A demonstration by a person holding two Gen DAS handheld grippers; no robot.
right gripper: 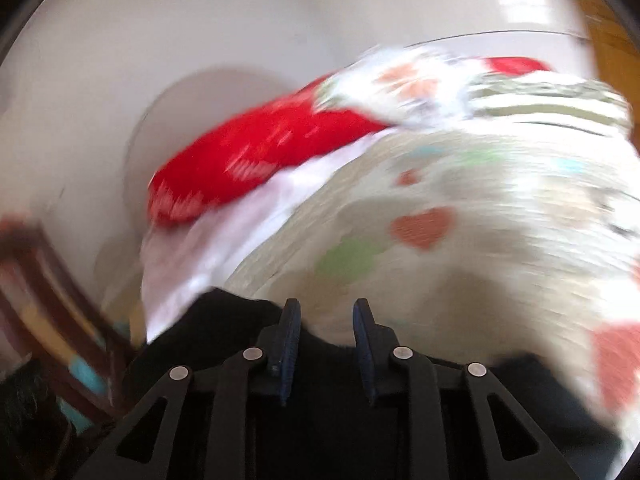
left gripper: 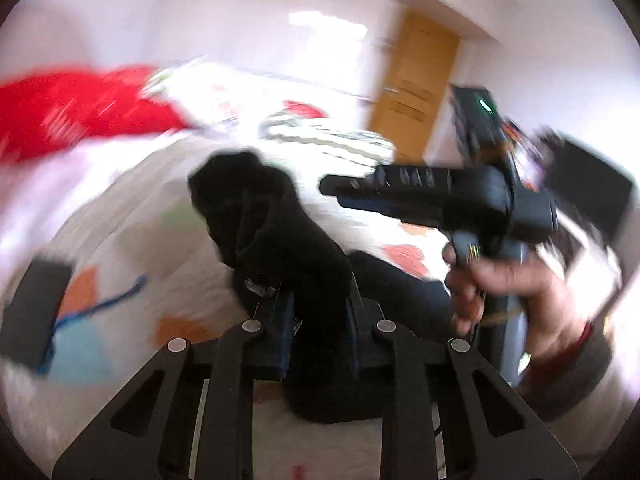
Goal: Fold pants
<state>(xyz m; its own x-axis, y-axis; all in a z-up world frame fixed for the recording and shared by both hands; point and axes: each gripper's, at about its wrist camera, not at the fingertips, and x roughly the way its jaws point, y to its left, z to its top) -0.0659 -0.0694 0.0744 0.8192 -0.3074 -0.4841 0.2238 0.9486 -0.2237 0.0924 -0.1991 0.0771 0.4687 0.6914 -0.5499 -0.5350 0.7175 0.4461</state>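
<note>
Your left claw (left gripper: 320, 312) is clamped on a bunch of the black pants (left gripper: 276, 216), lifted off the bed (left gripper: 120, 216). Right claw (right gripper: 326, 344) sits narrow with nothing pinched, pants underneath at 6 o'clock. Looks like the lift-and-spread step; next, grab the other edge.

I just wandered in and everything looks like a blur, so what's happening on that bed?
A person is folding black pants on a bed with a patterned bedspread, using two hand-held grippers. The left gripper is clamped on a bunch of the fabric, lifted off the bed. The right gripper is near the pants, its jaws apart with nothing gripped. A red pillow lies behind.
</note>
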